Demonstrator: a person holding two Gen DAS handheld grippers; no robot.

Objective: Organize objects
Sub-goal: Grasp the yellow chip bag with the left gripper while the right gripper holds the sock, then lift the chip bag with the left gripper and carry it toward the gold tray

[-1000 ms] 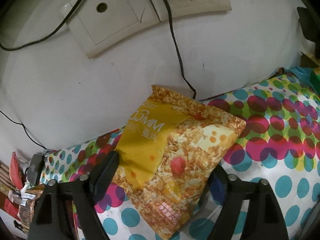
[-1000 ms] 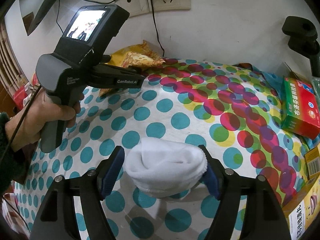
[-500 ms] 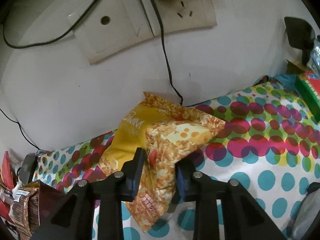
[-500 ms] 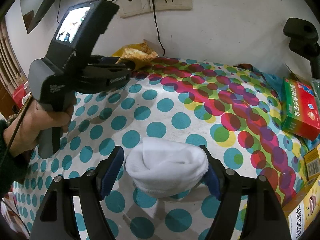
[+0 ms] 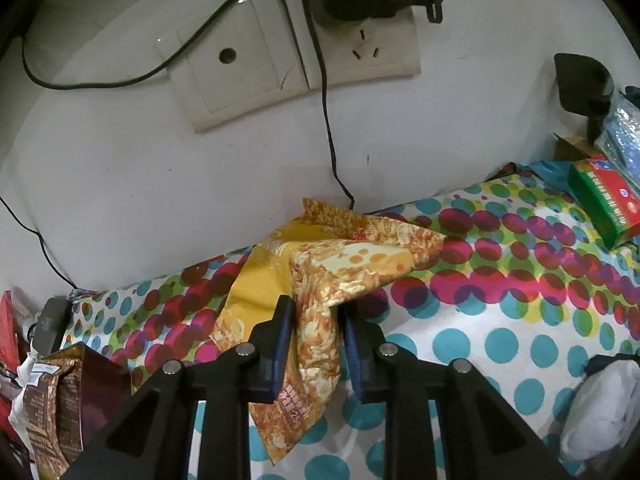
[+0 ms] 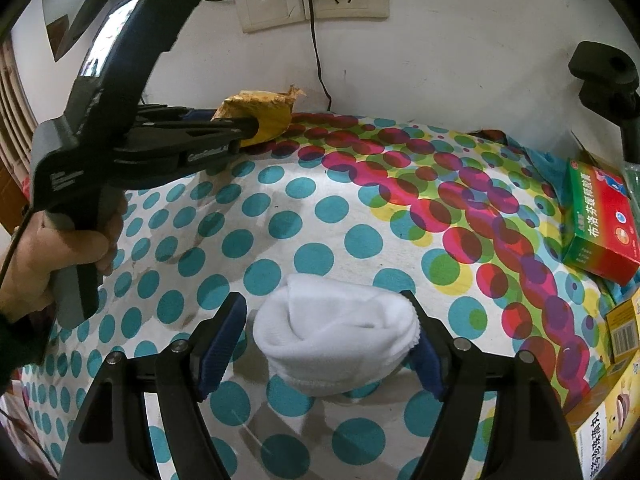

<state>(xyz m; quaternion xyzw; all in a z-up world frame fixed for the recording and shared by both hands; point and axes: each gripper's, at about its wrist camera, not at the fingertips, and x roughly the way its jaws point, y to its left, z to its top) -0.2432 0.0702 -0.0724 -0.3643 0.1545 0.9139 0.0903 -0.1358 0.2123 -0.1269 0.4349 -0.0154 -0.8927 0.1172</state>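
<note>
1. Left gripper (image 5: 316,320): jaws just closed, now pinching the yellow snack bag (image 5: 320,268), crumpled, by the back edge of the dotted tablecloth (image 6: 320,208) under the wall socket (image 5: 360,48).
2. Right gripper (image 6: 324,340): jaws set wide around the white sock roll (image 6: 336,332); right pad touching, left apart.
3. Green-red box (image 6: 600,220) at right edge; brown packets (image 5: 60,392) at left edge.
</note>
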